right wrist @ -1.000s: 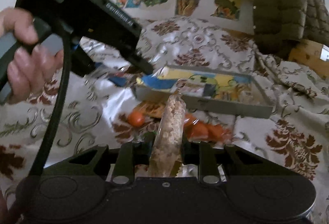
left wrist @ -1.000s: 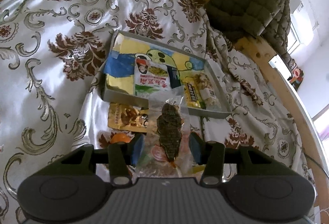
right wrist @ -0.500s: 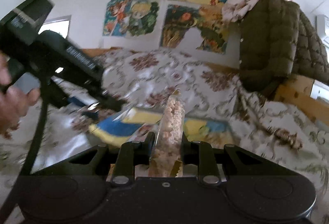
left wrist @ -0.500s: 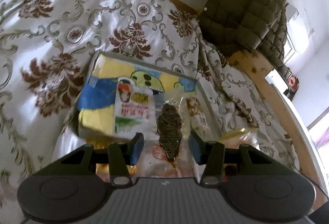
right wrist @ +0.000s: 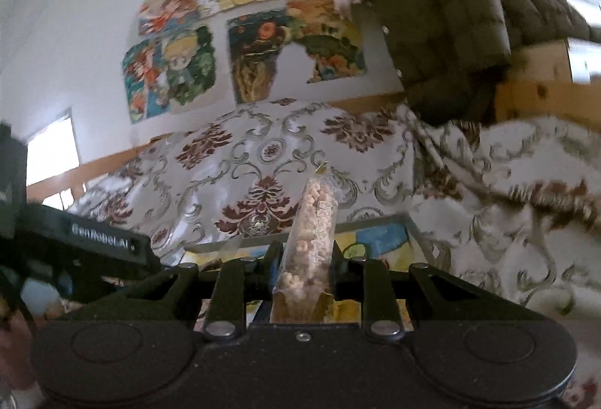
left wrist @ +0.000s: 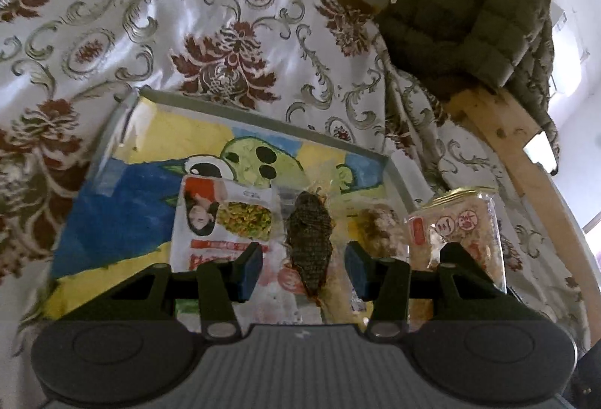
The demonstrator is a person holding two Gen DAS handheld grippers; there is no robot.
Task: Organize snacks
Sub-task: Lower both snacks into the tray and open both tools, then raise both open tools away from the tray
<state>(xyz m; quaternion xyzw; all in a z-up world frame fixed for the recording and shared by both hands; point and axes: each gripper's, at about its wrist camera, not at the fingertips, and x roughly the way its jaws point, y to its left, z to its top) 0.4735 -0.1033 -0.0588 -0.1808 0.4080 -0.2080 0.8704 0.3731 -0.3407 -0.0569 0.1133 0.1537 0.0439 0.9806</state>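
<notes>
My left gripper (left wrist: 303, 270) is shut on a clear packet holding a dark, fish-shaped snack (left wrist: 308, 240) and hangs just above the grey-rimmed tray (left wrist: 263, 116) lined with a bright drawing. In the tray lie a white, red and green packet (left wrist: 221, 221) and a pale crumbly snack (left wrist: 379, 225). My right gripper (right wrist: 306, 258) is shut on a narrow clear bag of pale puffed pieces (right wrist: 313, 221), upright over the tray's near right corner (right wrist: 375, 219). That bag (left wrist: 456, 228) also shows at the right of the left wrist view.
A floral satin bedspread (left wrist: 225, 44) lies under the tray. An olive puffer jacket (left wrist: 469, 3) hangs on the wooden bed frame (left wrist: 492, 119) at the right. Drawings (right wrist: 244, 44) cover the wall behind. The other tool's black body (right wrist: 105, 243) crosses the right wrist view at the left.
Both grippers have carried their packets forward over the tray. The orange snacks and the packet in front of the tray have dropped out of view. The right wrist view has tilted.
</notes>
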